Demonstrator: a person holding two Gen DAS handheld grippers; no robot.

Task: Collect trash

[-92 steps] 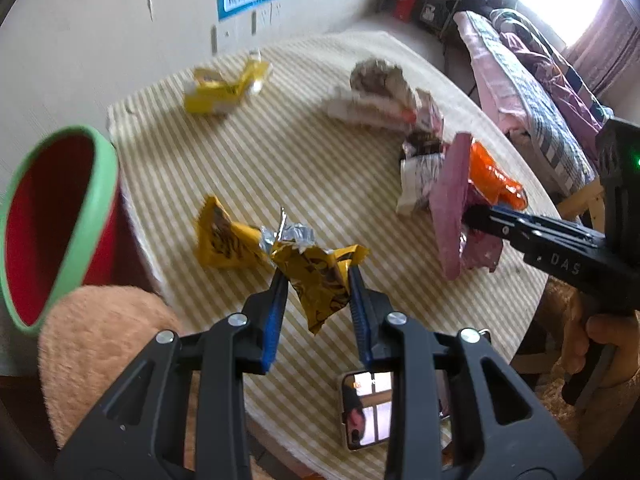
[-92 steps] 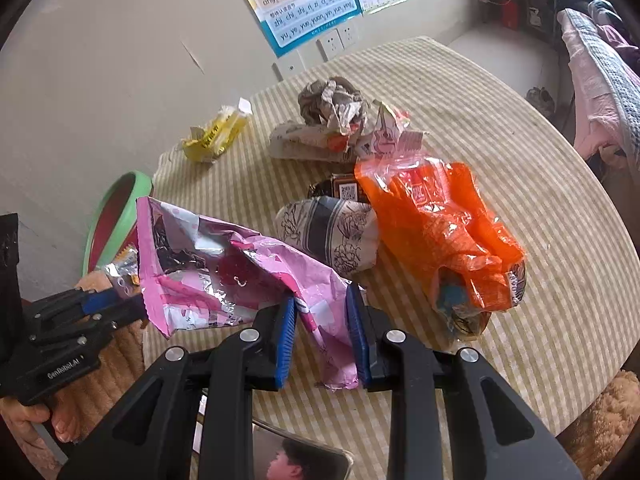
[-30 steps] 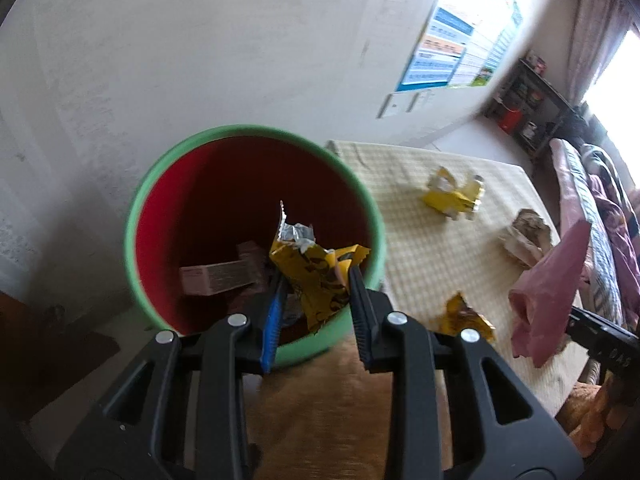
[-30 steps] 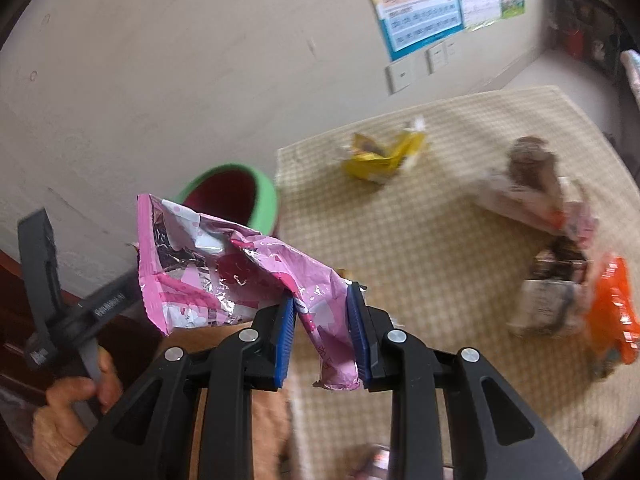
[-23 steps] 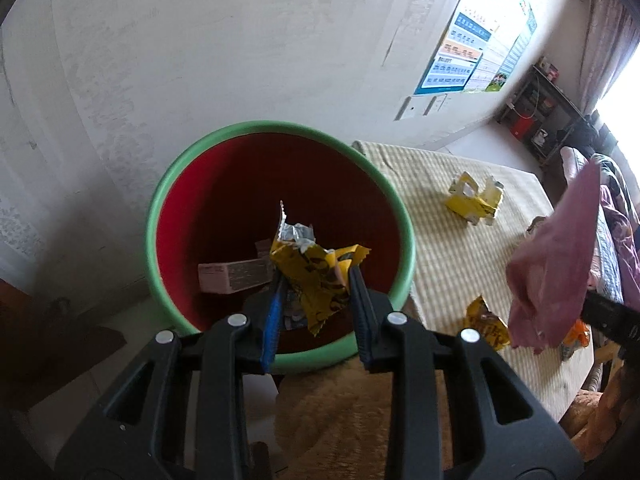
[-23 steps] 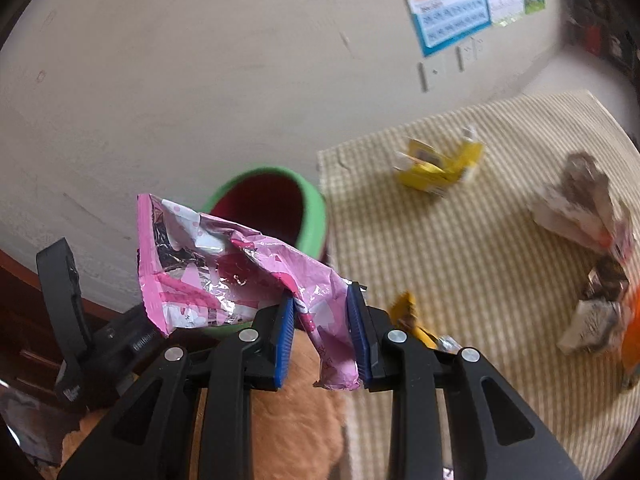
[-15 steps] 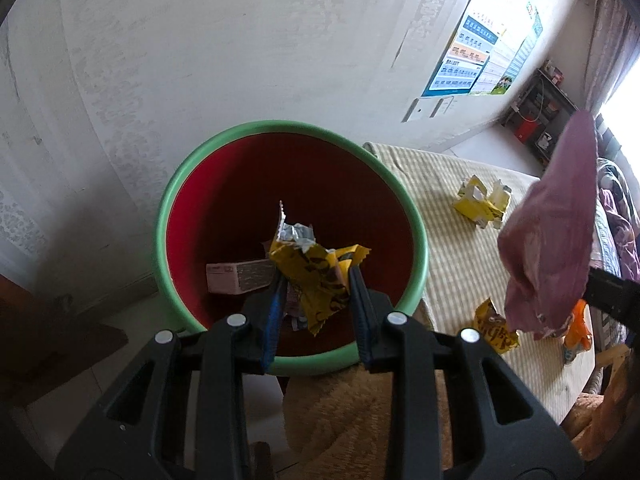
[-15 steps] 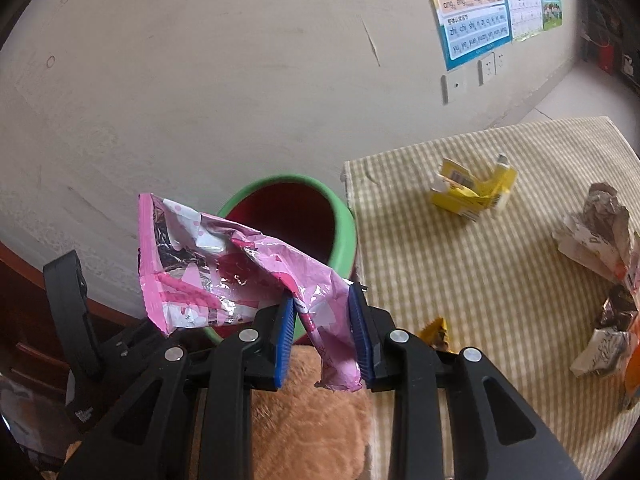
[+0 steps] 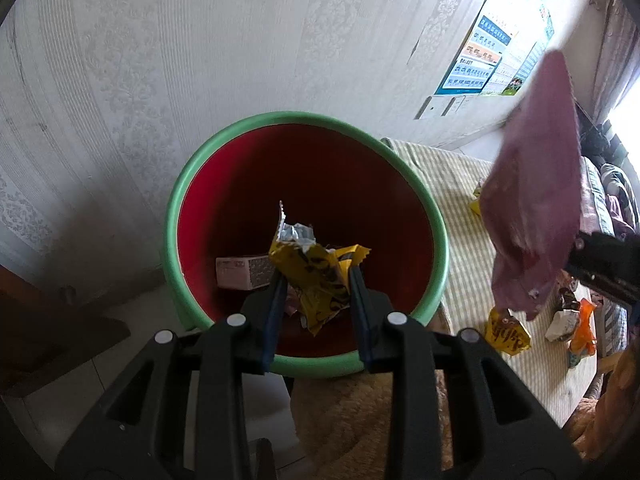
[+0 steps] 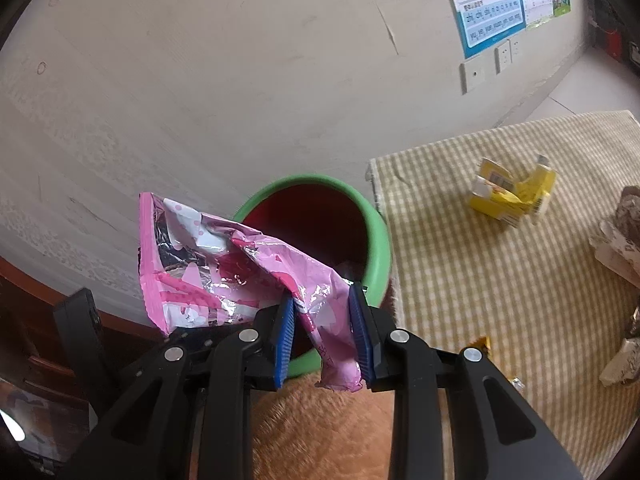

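Observation:
My left gripper is shut on a crumpled yellow snack wrapper and holds it over the open mouth of the green-rimmed red bin. A small box lies inside the bin. My right gripper is shut on a pink foil wrapper, held just in front of the bin. The pink wrapper also shows at the right of the left wrist view.
The checked tablecloth right of the bin carries a yellow carton, another yellow wrapper, an orange bag and crumpled paper. A tan cushion lies below the grippers. The wall stands close behind the bin.
Both grippers have swung from over the table to the bin, each still holding its wrapper. The bin has grown nearer and more centred; the pink wrapper has come closer to it.

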